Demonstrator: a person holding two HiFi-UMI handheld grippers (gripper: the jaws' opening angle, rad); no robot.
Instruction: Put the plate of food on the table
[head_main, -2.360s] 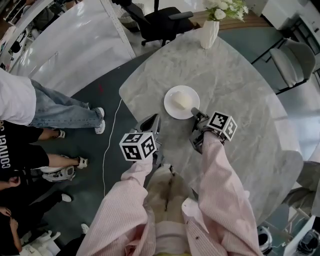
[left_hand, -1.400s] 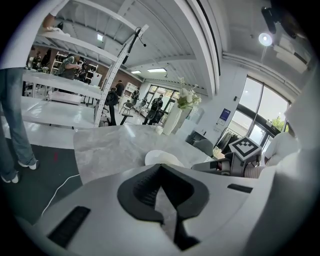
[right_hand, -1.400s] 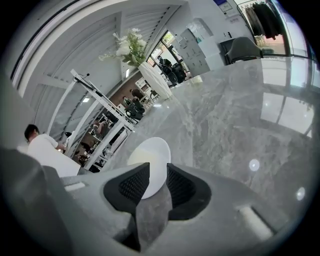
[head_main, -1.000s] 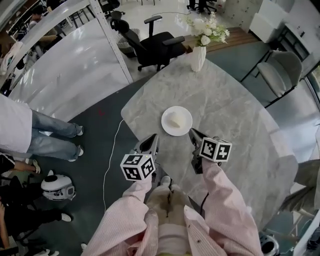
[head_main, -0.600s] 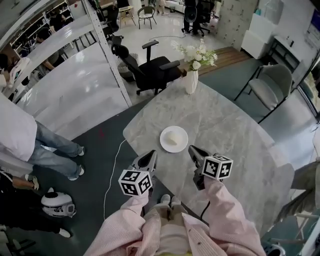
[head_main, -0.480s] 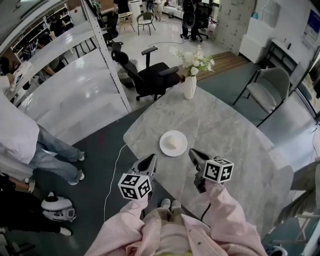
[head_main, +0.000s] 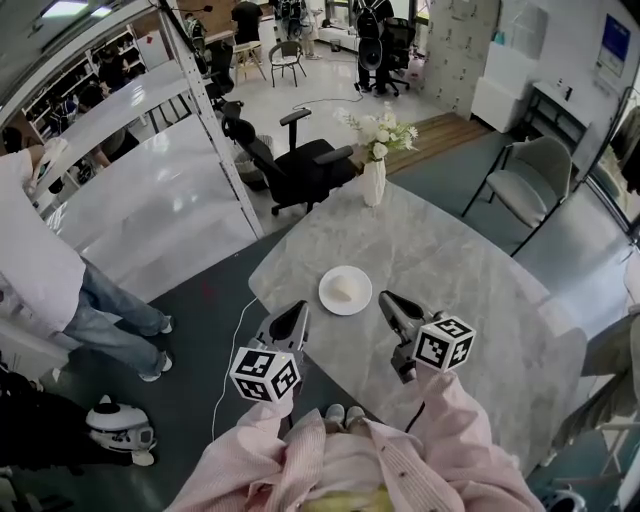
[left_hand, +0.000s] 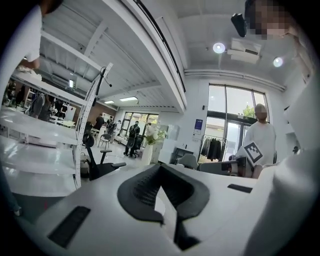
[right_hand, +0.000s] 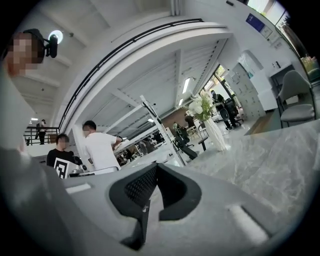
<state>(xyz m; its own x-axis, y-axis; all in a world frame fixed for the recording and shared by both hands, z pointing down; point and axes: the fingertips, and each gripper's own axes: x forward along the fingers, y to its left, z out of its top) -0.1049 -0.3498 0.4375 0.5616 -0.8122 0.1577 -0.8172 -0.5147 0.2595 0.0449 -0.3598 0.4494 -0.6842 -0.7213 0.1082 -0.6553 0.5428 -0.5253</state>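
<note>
A white plate (head_main: 345, 290) with a pale lump of food on it lies on the round marble table (head_main: 470, 270), near the table's left edge. My left gripper (head_main: 297, 313) hangs off the table's near edge, below and left of the plate, shut and empty. To the lower right of the plate my right gripper (head_main: 389, 301) hovers over the table, also shut and holding nothing. Both stand apart from the plate. The left gripper view shows its pads (left_hand: 145, 187) meeting; the right gripper view shows the same for its pads (right_hand: 142, 192).
A white vase of flowers (head_main: 373, 178) stands at the table's far edge. A black office chair (head_main: 300, 160) is behind it and a grey chair (head_main: 530, 185) at the right. People stand at the left (head_main: 50, 260) beside a white rack (head_main: 130, 110).
Both grippers have drawn back from the plate toward the person, and the right one no longer sits at its rim. The head view has lifted, showing more of the room. The plate stays put.
</note>
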